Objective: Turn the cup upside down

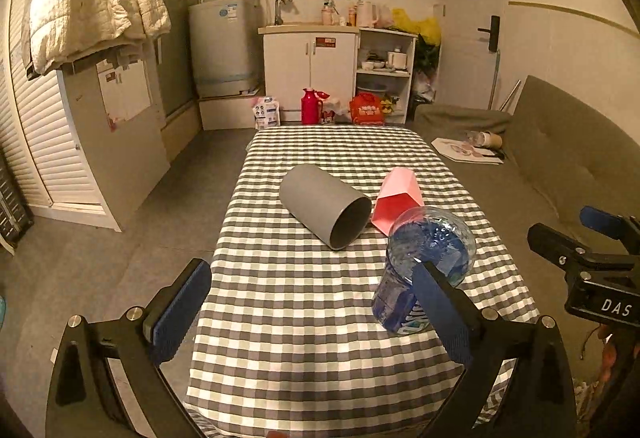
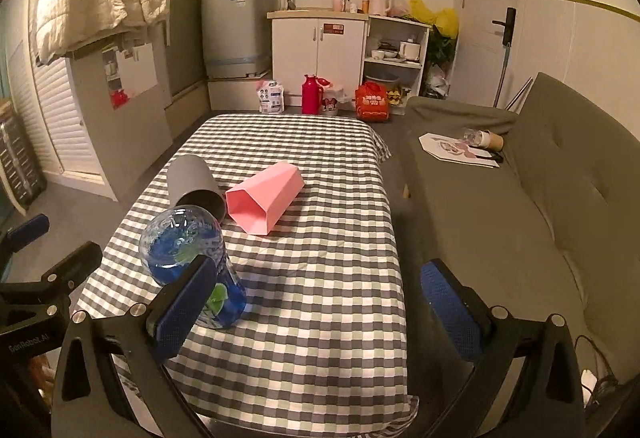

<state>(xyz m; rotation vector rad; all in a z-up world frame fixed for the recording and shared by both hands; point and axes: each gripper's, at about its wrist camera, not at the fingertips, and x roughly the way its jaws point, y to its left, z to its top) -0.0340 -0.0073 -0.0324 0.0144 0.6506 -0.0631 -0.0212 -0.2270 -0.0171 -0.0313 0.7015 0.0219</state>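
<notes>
Three cups are on the checked tablecloth (image 1: 304, 322) (image 2: 328, 302). A grey round cup (image 1: 326, 204) (image 2: 191, 180) lies on its side, mouth toward me. Beside it a pink faceted cup (image 1: 398, 200) (image 2: 266, 196) also lies on its side. A clear blue printed cup (image 1: 424, 262) (image 2: 188, 262) stands upside down near the front. My left gripper (image 1: 310, 312) is open and empty, its right finger just in front of the blue cup. My right gripper (image 2: 320, 312) is open and empty too, its left finger in front of that cup.
A grey sofa (image 2: 560, 198) runs along the table's right side, with a paper sheet (image 2: 456, 148) and a fallen bottle (image 2: 484, 138) on it. Beyond the table's far edge stand a red thermos (image 1: 309, 106), bags, a white cabinet (image 1: 310, 68) and a washing machine (image 1: 222, 42).
</notes>
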